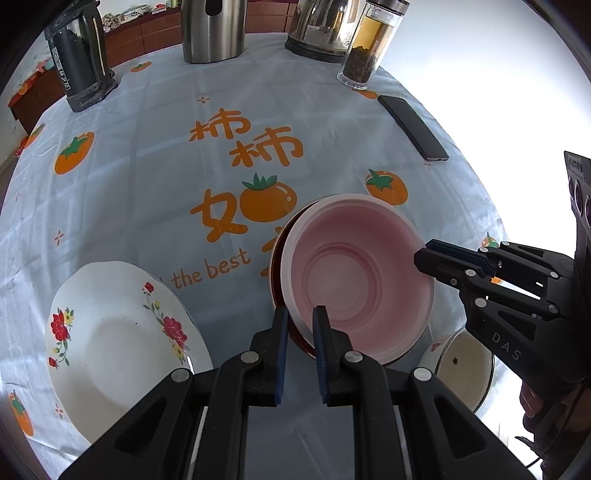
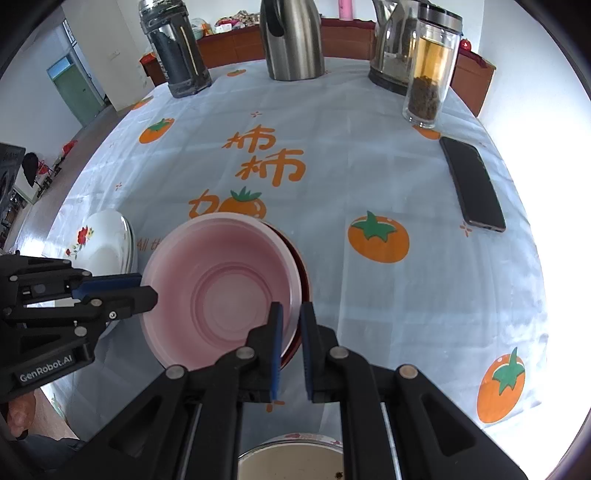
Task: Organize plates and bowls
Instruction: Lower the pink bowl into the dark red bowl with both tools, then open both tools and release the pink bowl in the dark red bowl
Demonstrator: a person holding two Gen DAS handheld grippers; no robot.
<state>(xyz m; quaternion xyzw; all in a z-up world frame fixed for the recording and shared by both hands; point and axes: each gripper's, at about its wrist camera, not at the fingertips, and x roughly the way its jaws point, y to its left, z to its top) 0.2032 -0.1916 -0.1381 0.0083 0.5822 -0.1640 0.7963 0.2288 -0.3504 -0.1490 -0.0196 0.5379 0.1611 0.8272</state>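
A pink plastic bowl (image 1: 354, 273) sits inside a dark red bowl (image 1: 275, 266) mid-table; both also show in the right wrist view, pink bowl (image 2: 225, 291) and red bowl (image 2: 304, 280). My left gripper (image 1: 300, 317) is shut on the near-left rims of both bowls. My right gripper (image 2: 291, 314) is shut on their right rims; it shows in the left wrist view (image 1: 430, 256). The left gripper shows in the right wrist view (image 2: 146, 288). A white floral plate (image 1: 110, 343) lies at the left. An enamel bowl (image 1: 463, 365) sits lower right.
At the back stand a black-filled jar (image 1: 79, 62), a steel kettle (image 1: 212, 29), a glass kettle (image 1: 319, 29) and a tea bottle (image 1: 365, 48). A black phone (image 1: 412, 127) lies at the right. The tablecloth (image 1: 166, 166) has orange fruit prints.
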